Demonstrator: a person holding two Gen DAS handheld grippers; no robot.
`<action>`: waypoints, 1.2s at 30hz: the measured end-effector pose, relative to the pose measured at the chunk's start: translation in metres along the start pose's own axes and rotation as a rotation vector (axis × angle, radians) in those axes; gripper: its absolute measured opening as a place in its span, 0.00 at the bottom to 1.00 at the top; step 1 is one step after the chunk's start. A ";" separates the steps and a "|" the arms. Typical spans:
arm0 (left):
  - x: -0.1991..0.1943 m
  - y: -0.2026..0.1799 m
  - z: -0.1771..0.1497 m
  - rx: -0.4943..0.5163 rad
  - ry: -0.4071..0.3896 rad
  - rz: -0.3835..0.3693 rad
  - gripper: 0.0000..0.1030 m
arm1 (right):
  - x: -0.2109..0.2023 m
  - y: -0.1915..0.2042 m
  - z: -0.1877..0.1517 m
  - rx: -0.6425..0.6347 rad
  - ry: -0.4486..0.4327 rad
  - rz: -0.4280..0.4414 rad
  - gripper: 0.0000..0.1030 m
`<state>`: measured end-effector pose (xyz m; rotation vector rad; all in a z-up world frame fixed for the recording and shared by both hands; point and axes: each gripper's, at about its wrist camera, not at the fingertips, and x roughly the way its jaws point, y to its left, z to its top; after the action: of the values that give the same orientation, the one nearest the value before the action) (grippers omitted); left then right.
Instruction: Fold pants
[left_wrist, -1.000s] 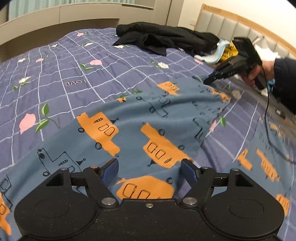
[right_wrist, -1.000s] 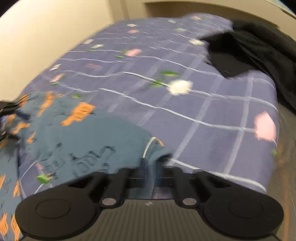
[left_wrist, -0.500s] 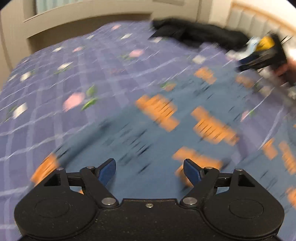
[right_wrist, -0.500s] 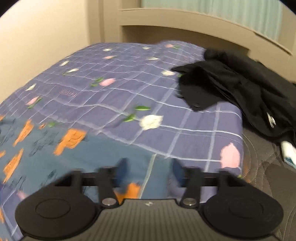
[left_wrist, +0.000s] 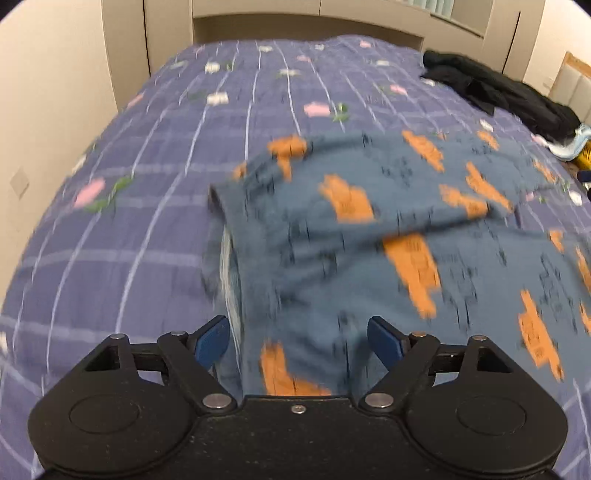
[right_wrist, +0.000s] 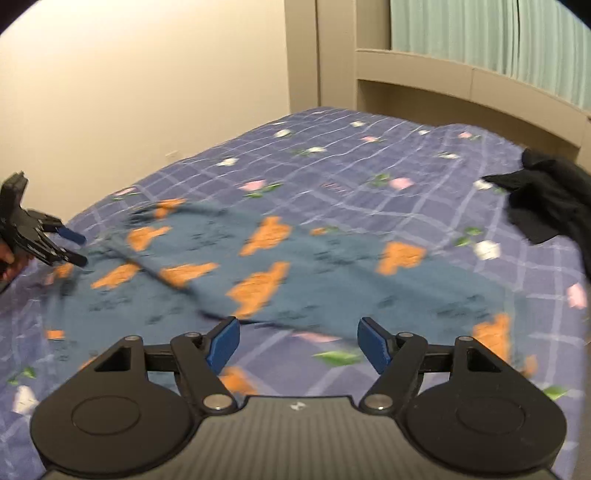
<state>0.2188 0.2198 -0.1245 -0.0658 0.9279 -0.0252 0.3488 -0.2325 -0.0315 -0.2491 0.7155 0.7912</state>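
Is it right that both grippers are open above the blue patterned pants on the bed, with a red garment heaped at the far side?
Not quite: the heaped garment is black, as the right wrist view shows. The left gripper, right gripper, pants and bed are as stated.

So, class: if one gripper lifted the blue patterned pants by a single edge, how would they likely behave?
The blue patterned pants would probably droop limply: they already lie creased and folded over themselves. They look thin, so likely light. A pinched edge might unfold the layers.

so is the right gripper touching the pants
Apart. The right wrist view shows the right gripper with fingers spread and nothing between them, bare bedspread in the gap, and the blue patterned pants lying beyond.
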 end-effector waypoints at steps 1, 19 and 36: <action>-0.001 -0.002 -0.007 0.010 0.010 0.016 0.80 | 0.001 0.012 -0.001 0.004 0.004 0.013 0.75; -0.018 0.040 -0.037 -0.342 -0.064 0.012 0.16 | -0.056 0.104 -0.048 0.169 -0.059 0.058 0.83; -0.040 0.039 0.029 -0.159 -0.240 0.011 0.90 | -0.070 0.086 -0.045 0.120 -0.070 0.049 0.87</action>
<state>0.2183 0.2623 -0.0780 -0.2065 0.6893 0.0658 0.2309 -0.2328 -0.0134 -0.0957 0.7024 0.7968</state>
